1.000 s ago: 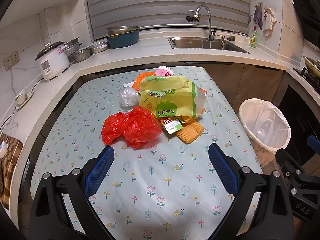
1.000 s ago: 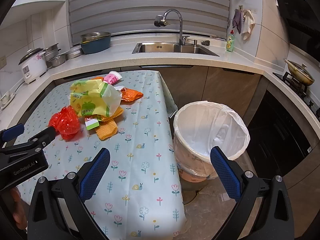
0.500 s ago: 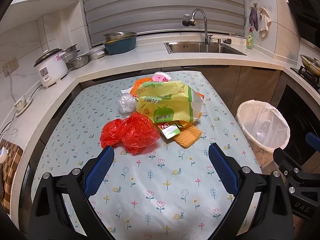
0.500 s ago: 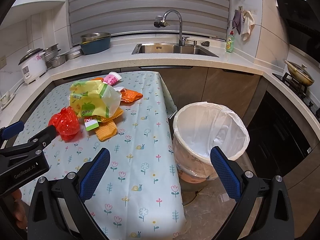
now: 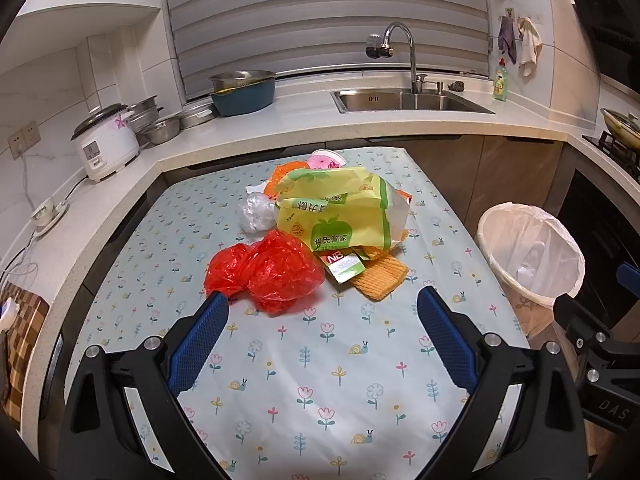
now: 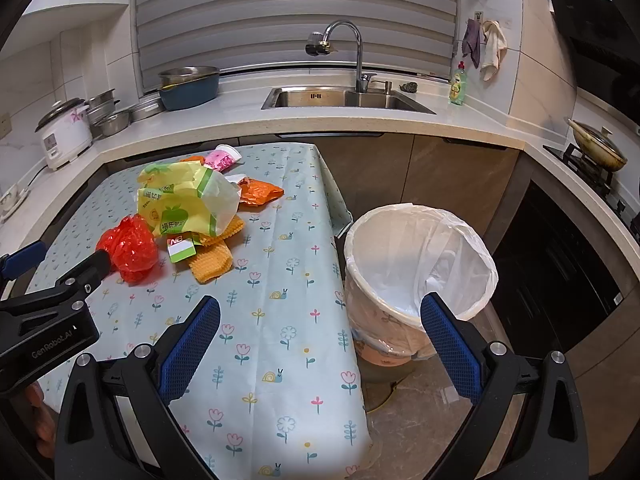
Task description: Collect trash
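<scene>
Trash lies heaped mid-table on the floral tablecloth [image 5: 320,380]: a crumpled red plastic bag [image 5: 268,272] beside a yellow-green package [image 5: 340,216] (an orange waffle-textured piece [image 5: 380,276] pokes out beneath). Left gripper [image 5: 322,332] hovers spread wide, empty, just short of the red bag. Right gripper [image 6: 320,336], also wide and empty, faces the white-lined bin [image 6: 420,256] beside the table.

Along the counter's back edge: steel sink [image 5: 412,101] with curved tap [image 5: 394,54], blue basin [image 5: 243,94], green soap bottle [image 5: 500,80]. At its left corner, white rice cooker [image 5: 106,142] beside stacked steel pots [image 5: 160,124].
</scene>
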`<action>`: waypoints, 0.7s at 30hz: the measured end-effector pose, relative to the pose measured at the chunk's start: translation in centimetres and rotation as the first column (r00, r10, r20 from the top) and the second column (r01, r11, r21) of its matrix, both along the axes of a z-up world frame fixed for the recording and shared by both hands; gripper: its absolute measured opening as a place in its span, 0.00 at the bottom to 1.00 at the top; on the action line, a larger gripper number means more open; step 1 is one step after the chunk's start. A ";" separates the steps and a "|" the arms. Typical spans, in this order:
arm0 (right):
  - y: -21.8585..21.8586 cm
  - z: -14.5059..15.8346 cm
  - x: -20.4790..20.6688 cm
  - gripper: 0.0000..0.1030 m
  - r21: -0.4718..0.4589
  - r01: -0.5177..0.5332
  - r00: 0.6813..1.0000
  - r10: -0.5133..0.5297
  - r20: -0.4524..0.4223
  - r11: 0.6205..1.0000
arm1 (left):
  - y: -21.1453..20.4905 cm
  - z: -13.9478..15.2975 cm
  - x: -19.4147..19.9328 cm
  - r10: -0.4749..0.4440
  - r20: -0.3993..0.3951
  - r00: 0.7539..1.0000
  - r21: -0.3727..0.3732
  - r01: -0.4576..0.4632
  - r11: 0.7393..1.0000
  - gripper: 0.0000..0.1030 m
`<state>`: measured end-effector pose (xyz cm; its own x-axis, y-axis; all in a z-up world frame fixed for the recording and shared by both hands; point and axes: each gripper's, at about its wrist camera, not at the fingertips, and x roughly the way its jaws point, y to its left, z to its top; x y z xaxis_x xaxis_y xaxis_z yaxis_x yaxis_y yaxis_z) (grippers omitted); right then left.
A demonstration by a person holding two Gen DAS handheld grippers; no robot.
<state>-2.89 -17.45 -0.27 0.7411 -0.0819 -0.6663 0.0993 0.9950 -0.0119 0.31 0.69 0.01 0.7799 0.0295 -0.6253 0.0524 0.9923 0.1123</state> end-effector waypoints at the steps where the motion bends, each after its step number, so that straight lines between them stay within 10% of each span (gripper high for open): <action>1: 0.0 0.0 0.0 0.93 0.000 0.000 1.000 0.000 -0.001 1.000 | 0.0 0.0 0.0 0.002 0.000 1.000 0.000 -0.002 1.000 0.88; 21: 0.0 -0.2 0.2 0.93 0.006 0.002 1.000 -0.002 0.000 1.000 | 2.2 -0.8 1.0 0.025 -0.047 0.999 -0.063 -0.028 0.998 0.88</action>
<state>-2.74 -17.47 -0.45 0.7410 -0.0794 -0.6668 0.1016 0.9948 -0.0056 1.29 2.89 -0.77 0.7497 0.0091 -0.6617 0.0298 0.9984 0.0474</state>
